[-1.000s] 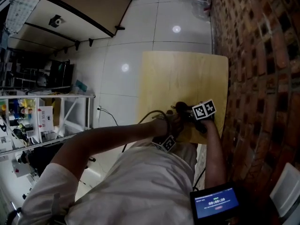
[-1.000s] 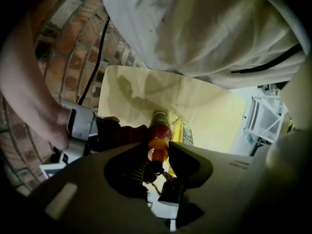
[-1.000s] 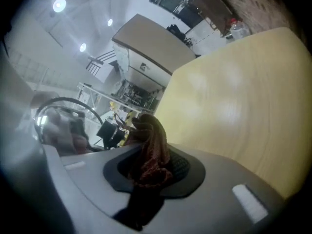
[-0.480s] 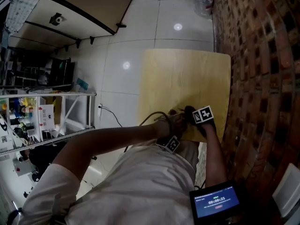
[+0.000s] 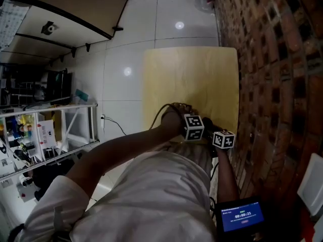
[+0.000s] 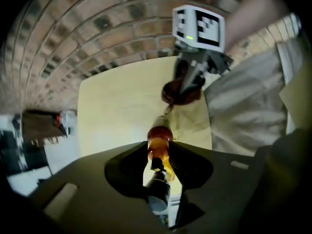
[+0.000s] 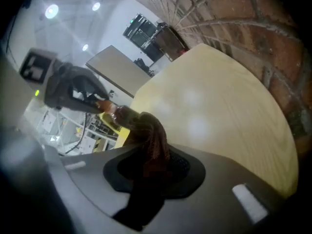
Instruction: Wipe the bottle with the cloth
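Bottle place: your left claw holds the bottle above the near end of the desk, cap toward the camera. You cannot tell whether its base rests on the wood.
Left claw: narrow, with both jaws pressed on the amber neck just below the dark cap.
Right claw: your right claw is clamped on the cloth. A bunched wad sticks out ahead of the jaws and a tail hangs behind them.
Contact: the wad touches the bottle's lower part, away from the cap.
Bottle shape: slim and round, tapering to the cap, with an amber fill showing through a clear wall.
Bottle surface: glossy and hard. Whether it is glass or plastic cannot be told.
Bottle handling: it is probably light but slick, so it may twist in the jaws when you rub it. Treat it as breakable.
Where to hold: stay on the neck, where the narrowing gives the jaws a seat and leaves the body free for wiping.
Cloth feel: dark red-brown, soft and limp with a rough weave. It should wrap round the curve under light pressure.
Cloth hold: grip it at the gathered middle, as now, so the wad stays full.
Desk: pale wood, smooth and flat.
Wall: rough red brick runs close along the desk's side.
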Tool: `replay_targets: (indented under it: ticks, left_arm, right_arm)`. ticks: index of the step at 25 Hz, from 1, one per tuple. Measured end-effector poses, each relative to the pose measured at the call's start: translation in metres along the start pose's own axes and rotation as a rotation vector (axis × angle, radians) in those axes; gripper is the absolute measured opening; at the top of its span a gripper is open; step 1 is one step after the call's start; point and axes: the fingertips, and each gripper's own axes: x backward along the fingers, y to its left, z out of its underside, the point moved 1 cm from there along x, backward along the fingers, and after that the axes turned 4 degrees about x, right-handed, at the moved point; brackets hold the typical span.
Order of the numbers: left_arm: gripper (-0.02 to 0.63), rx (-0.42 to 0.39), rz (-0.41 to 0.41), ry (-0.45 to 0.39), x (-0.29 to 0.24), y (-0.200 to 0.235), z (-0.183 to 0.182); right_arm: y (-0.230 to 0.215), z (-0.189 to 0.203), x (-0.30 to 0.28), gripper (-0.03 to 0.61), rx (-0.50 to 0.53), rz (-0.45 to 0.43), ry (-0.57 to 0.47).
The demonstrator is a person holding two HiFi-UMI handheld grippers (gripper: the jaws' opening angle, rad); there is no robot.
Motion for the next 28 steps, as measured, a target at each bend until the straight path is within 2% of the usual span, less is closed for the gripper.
replay_targets:
  ticks: [3,6,8,10,13,16,19,22,28]
  left_arm:
    - [0.152,0.317,0.143,-0.042,0.0,0.024,0.004]
    - [0.152,0.581,0.298,-0.067,0.001,0.033,0.014]
    - [0.152,0.703,0.389,-0.071,0.001,0.032,0.021]
    - [0.15,0.763,0.424,-0.062,0.002,0.032,0.029]
    - [0.15,0.797,0.434,-0.058,0.003,0.03,0.03]
    - [0.15,0.777,0.419,-0.058,0.007,0.027,0.028]
    - [0.144,0.726,0.389,-0.064,0.015,0.02,0.025]
    - [0.141,0.643,0.305,-0.096,0.019,0.026,0.016]
    - [0.133,0.531,0.221,-0.098,0.019,0.027,0.011]
  right_arm:
    - [0.038,0.011,-0.011,0.085,0.069,-0.12,0.022]
    - [0.07,0.003,-0.027,0.084,0.141,-0.205,0.017]
    - [0.086,-0.01,-0.038,0.084,0.183,-0.234,0.016]
    - [0.092,-0.022,-0.049,0.084,0.211,-0.222,0.028]
    - [0.082,-0.034,-0.059,0.084,0.21,-0.181,0.056]
    - [0.073,-0.038,-0.064,0.086,0.157,-0.181,0.093]
    - [0.061,-0.034,-0.065,0.086,0.065,-0.153,0.105]
    - [0.045,-0.03,-0.071,0.086,-0.026,-0.095,0.115]
    - [0.016,-0.012,-0.082,0.086,-0.108,0.095,0.202]
